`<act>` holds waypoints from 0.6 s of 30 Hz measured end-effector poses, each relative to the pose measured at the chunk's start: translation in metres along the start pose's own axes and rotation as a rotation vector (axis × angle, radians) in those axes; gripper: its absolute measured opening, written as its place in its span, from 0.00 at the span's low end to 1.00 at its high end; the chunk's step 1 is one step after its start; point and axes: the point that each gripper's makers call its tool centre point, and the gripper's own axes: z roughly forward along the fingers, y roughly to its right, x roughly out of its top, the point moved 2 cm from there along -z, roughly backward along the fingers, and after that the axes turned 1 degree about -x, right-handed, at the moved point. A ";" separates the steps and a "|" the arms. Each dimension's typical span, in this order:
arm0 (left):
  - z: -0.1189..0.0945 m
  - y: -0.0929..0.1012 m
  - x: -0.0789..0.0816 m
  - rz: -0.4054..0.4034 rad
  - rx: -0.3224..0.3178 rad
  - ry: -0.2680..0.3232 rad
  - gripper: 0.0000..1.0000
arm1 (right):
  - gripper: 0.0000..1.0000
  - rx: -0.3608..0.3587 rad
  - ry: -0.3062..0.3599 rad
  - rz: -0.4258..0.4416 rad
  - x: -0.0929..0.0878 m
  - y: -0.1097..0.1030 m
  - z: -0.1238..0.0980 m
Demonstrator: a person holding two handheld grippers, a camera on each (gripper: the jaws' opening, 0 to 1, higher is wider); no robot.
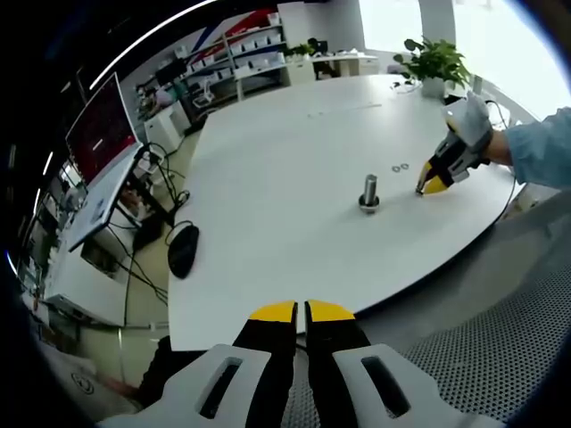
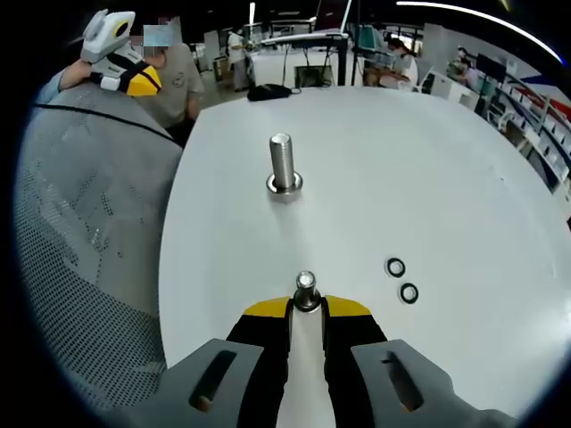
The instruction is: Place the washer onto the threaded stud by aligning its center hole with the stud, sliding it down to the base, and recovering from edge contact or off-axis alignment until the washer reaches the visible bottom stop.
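1. The washer [image 2: 306,287] is held at the tips of the right gripper [image 2: 306,308], between its two yellow-tipped jaws, which are closed on it. It stands on edge just above the white table [image 2: 464,178]. In the right gripper view it looks like a small shiny ring with something metal behind it, and I cannot tell its exact shape.
2. The threaded stud [image 2: 283,163] stands upright on the table, ahead of the right gripper and well apart from the washer. Its base [image 2: 284,185] is a wider metal ring that rests on the table top.
3. Two more small rings [image 2: 401,280] lie flat on the table, close to each other, to the right of the gripper tips in this view.
4. In the left gripper view, the stud [image 1: 369,191] is near the middle of the table [image 1: 268,178], and the right gripper [image 1: 426,185] touches down beside it, held by a hand in a blue sleeve [image 1: 544,147]. The washer in its tips is too small to make out here. The two rings [image 1: 400,167] lie just beyond.
5. The left gripper [image 1: 300,312] is off the table edge, with its jaws pressed nearly together and nothing between them.
6. The left gripper [image 2: 120,53] also appears at the far left of the right gripper view, partly cut off.
7. A potted plant [image 1: 434,61] stands at the far side of the table.
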 end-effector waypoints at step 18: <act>0.000 0.000 0.000 -0.003 -0.001 0.001 0.01 | 0.16 0.026 -0.013 0.010 0.000 -0.005 0.002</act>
